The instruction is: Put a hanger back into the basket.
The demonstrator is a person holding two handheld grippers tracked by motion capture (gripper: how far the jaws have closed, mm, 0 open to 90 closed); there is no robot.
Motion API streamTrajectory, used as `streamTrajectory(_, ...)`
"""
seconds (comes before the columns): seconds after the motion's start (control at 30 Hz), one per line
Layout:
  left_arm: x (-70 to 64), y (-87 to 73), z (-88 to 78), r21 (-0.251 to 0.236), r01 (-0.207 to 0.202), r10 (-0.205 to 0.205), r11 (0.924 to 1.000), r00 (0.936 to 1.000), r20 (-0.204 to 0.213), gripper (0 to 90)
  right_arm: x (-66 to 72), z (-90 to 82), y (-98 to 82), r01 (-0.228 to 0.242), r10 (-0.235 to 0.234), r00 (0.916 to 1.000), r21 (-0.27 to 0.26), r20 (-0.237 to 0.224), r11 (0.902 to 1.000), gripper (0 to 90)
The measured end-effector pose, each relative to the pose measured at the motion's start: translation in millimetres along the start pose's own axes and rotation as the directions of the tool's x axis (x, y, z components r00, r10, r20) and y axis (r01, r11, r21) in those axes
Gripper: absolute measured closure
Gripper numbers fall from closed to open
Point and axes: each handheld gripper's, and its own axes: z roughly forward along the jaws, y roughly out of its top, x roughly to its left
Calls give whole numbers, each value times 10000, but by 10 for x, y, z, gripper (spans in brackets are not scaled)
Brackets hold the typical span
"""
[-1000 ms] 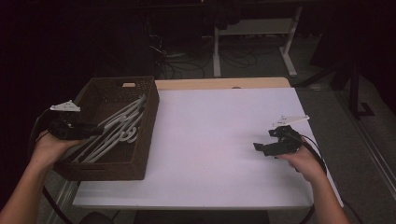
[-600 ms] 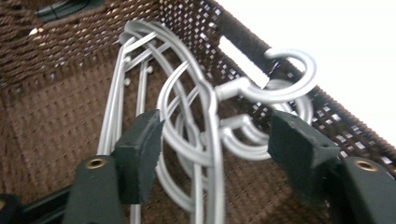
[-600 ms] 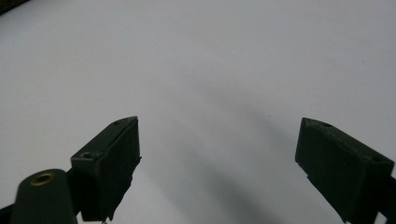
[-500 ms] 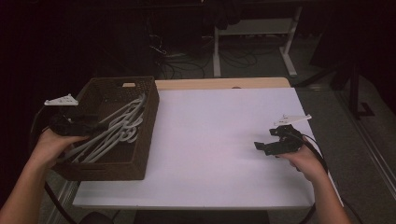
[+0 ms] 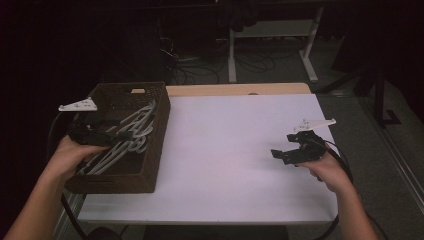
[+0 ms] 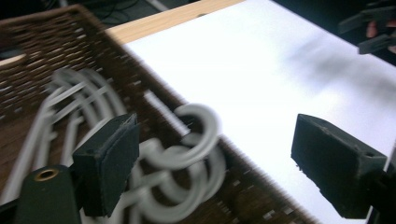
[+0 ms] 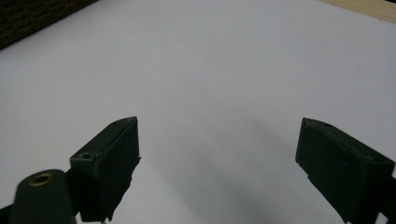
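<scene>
A dark brown wicker basket (image 5: pixel 159 131) stands at the table's left edge and holds several white plastic hangers (image 5: pixel 131 134). My left gripper (image 5: pixel 122 135) hovers over the basket, open, its jaws wide apart above the hangers' hooks (image 6: pixel 196 140) and the basket's right wall (image 6: pixel 140 88). Nothing is between them. My right gripper (image 5: pixel 280 153) is held above the white tabletop (image 5: pixel 235 135) at the right, open and empty; its jaws frame the bare white surface (image 7: pixel 215 93).
The basket's corner (image 7: pixel 32 18) lies far ahead in the right gripper view. The right gripper (image 6: pixel 369 28) appears far off in the left gripper view. A wooden strip (image 5: pixel 240 89) edges the table's far side. Beyond it stand desk legs (image 5: pixel 232 55) and cables on the floor.
My left gripper has moved forward and to the right, from the basket's near-left rim to over the hangers. The right gripper has stayed in place.
</scene>
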Motion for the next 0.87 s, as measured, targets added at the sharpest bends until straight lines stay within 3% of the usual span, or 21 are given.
streamTrajectory(0.07,-33,9,25,-49,-50,50,10000,9999,94,133,11,-12,17,34,-34,10000,-7,-64,10000,124)
streamTrajectory(0.1,-128,20,102,-200,-171,177,9997,9994,301,133,21,-20,31,58,-58,9999,-4,-122,10000,118)
streamTrajectory(0.2,-230,9,216,-253,-281,296,9993,9977,608,118,97,-59,88,193,-196,9992,-93,-347,9998,84)
streamTrajectory(0.33,-338,-50,414,-88,-560,565,9984,9950,825,72,189,-110,160,411,-425,9970,-241,-640,9989,15)
streamTrajectory(0.5,-352,-106,501,-187,-685,699,9975,9940,841,0,289,-224,281,651,-700,9945,-629,-783,9959,0)
streamTrajectory(0.87,-339,-132,504,-225,-597,614,9980,9942,877,0,314,-271,320,880,-934,9930,-758,-716,9932,0)
